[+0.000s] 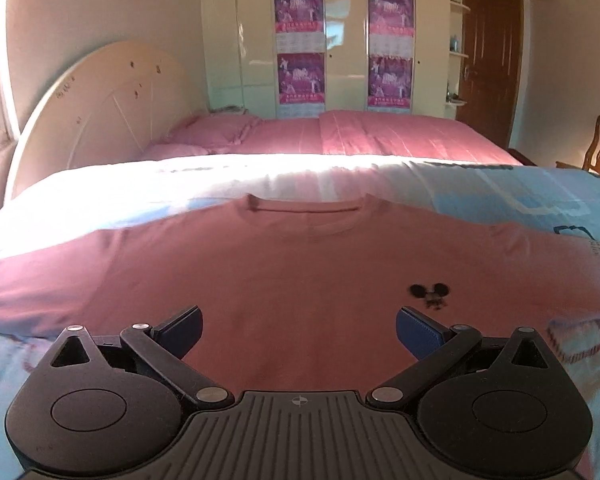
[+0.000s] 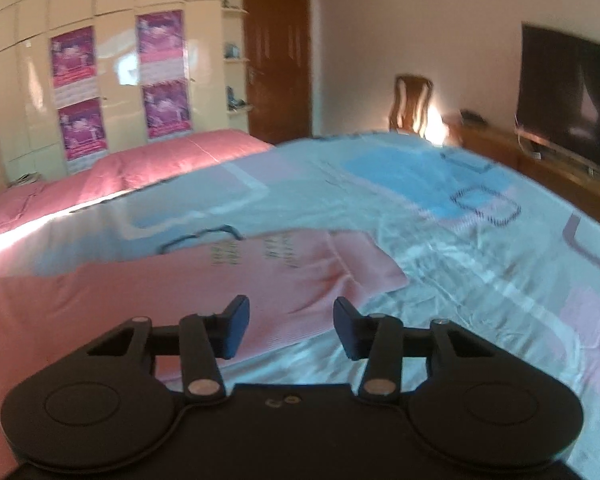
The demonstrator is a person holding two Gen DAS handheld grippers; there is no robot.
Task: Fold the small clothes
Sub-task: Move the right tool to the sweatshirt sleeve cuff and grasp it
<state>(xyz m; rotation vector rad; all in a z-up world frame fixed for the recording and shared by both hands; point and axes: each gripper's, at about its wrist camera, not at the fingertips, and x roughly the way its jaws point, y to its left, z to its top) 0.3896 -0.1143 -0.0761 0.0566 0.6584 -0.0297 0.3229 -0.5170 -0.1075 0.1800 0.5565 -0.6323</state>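
A pink T-shirt [image 1: 284, 264] lies spread flat, front side up, on a bedspread [image 1: 540, 208] patterned in pale blue, white and pink. Taking the T-shirt as the landmark: its ribbed neckline is at the far edge, pointing toward the wardrobe, and a small black mouse-head print [image 1: 430, 292] sits on the chest, toward the right side of the left wrist view. Its sleeves run out to both sides, and the lower part of the body reaches down under the left gripper.

The left gripper [image 1: 300, 330] hangs over the lower middle of the T-shirt with its blue-padded fingers [image 1: 418, 330] spread wide apart, nothing between them and no cloth pinched.

The right gripper [image 2: 292, 328] is over the right-hand edge of the T-shirt, where one sleeve [image 2: 360, 264] lies on the bedspread. Its jaws stand partly apart, about half spread, with pink cloth and bedspread visible through the gap; the pads do not press on any fabric. The right wrist view is blurred.

Beyond the T-shirt's neckline lies a pink quilt [image 1: 380, 132] with pink pillows [image 1: 212, 130] by a cream headboard [image 1: 100, 108]. Further behind stands a cream wardrobe [image 1: 340, 40] bearing four purple posters [image 1: 300, 12], with a brown door [image 1: 488, 60] to its right. To the right of the T-shirt are a wooden chair [image 2: 410, 104] and a dark television [image 2: 568, 100] on a low wooden cabinet [image 2: 540, 160]
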